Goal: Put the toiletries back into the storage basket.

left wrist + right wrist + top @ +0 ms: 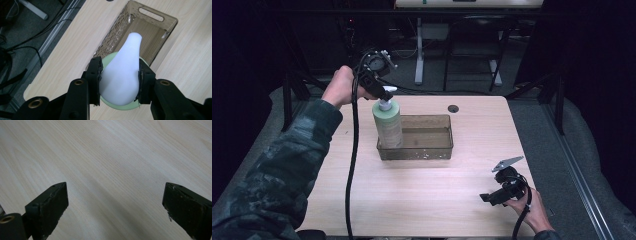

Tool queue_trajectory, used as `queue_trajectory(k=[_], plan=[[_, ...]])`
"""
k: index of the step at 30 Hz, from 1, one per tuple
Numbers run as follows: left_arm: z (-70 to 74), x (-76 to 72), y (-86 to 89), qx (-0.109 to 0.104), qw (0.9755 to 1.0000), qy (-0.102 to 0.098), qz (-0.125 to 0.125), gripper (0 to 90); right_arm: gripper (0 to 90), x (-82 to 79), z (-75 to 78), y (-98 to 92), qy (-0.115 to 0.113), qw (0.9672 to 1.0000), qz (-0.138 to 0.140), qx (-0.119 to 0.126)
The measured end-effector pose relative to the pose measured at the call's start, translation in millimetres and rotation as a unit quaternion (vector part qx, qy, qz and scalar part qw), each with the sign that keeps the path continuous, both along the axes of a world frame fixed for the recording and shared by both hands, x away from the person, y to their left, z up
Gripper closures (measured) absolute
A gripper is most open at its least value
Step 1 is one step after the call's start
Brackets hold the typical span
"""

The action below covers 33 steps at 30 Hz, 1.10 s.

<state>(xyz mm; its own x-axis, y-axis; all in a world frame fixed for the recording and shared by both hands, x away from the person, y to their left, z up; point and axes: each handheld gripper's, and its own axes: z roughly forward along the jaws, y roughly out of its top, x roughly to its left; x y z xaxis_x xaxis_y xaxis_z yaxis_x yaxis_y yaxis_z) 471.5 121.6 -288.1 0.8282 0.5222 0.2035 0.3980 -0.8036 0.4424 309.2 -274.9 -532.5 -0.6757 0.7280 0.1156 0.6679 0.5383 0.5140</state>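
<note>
While its base hangs in the smoky translucent plastic bin [432, 145] at frame centre, the pale-green pump bottle [388, 124], probably heavy and slick, is clamped by the left gripper [120, 82] at its white pump head [122, 72]; right gripper [115, 202] idles, jaws apart.

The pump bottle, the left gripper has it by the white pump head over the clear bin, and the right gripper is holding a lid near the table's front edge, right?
Not quite. The right gripper holds nothing: the right gripper view shows its fingers apart over bare table. The left gripper does grip the pump bottle by its white pump head over the clear bin.
</note>
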Motion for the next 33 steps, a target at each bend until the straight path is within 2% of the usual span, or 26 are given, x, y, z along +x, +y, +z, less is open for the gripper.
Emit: queue_trajectory(k=[16,27,33], plan=[[-26.2,4.5,2.3,0.016,0.9996,0.023,0.001,63.1,6.1,-0.5,0.8,0.6,-0.002,1.0,0.001,0.001],[-35.1,6.0,6.6,0.016,0.9993,0.033,0.003,63.1,6.4,-0.6,1.2,0.6,-0.004,1.0,0.002,0.001],[-42.0,7.1,8.7,0.007,0.9992,0.039,0.005,63.1,6.6,-1.0,1.5,0.6,-0.003,1.0,0.0,0.001]])
